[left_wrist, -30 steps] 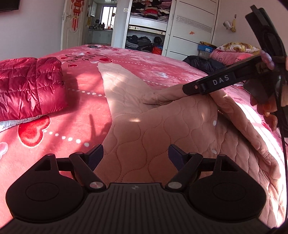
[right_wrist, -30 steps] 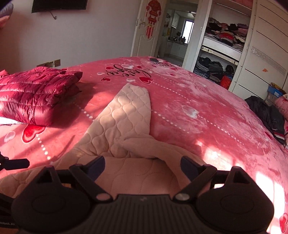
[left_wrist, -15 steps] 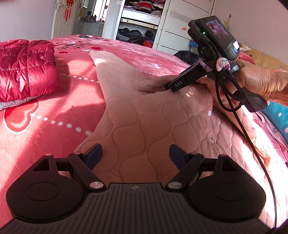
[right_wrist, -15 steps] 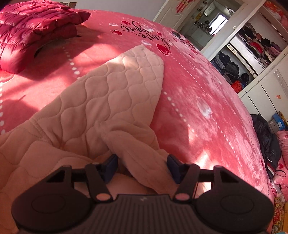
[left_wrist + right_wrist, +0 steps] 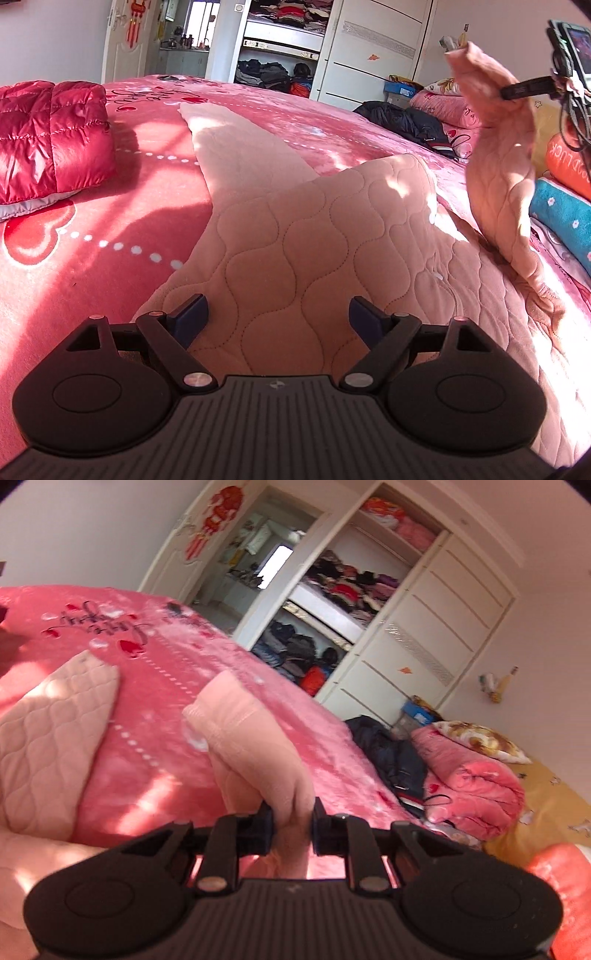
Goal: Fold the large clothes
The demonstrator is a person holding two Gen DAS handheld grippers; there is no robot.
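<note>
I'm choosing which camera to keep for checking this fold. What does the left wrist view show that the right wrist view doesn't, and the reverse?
Only the left wrist view shows the folded red puffer jacket, the open left tool over the garment's body, and how high the sleeve hangs.

Only the right wrist view shows the right tool, which has just been closing, pinching the sleeve.

Both show the peach quilted garment, the pink bedspread and the open wardrobe.
</note>
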